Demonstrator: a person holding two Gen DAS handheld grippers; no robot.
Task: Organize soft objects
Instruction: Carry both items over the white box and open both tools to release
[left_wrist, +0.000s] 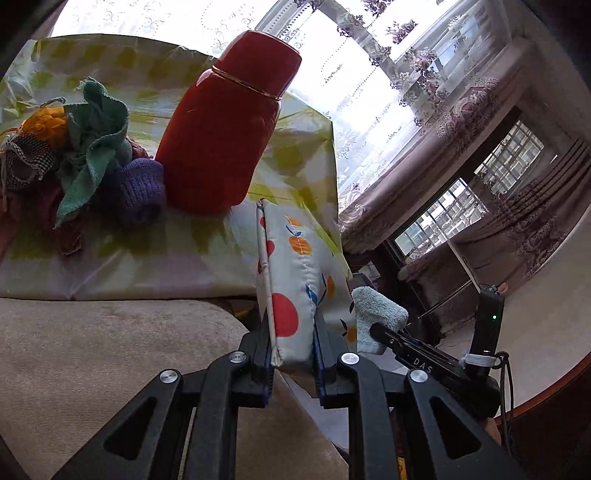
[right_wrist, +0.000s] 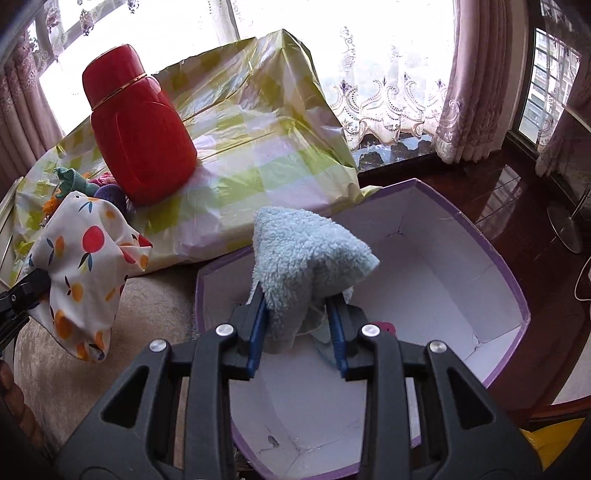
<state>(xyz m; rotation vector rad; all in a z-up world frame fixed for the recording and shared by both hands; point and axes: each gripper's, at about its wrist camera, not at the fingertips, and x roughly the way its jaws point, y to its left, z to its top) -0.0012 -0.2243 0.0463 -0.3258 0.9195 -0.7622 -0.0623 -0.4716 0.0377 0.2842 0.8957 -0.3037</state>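
Observation:
My left gripper (left_wrist: 293, 328) is shut on a white fruit-print cloth (left_wrist: 295, 266), holding it up off the beige cushion; the cloth also shows in the right wrist view (right_wrist: 86, 266). My right gripper (right_wrist: 297, 314) is shut on a fluffy light-blue towel (right_wrist: 306, 254), held above the open white box with purple rim (right_wrist: 509, 273). The towel also shows in the left wrist view (left_wrist: 375, 314). A pile of soft items, a green cloth (left_wrist: 98, 147), a purple knit piece (left_wrist: 142, 188), orange and checked fabrics, lies on the table.
A tall red flask (left_wrist: 221, 129) stands on the yellow-checked tablecloth (left_wrist: 288, 155) beside the pile; it also shows in the right wrist view (right_wrist: 136, 129). A beige cushion (left_wrist: 92, 350) lies below. Dark wooden floor (right_wrist: 498, 192) and curtained windows lie beyond.

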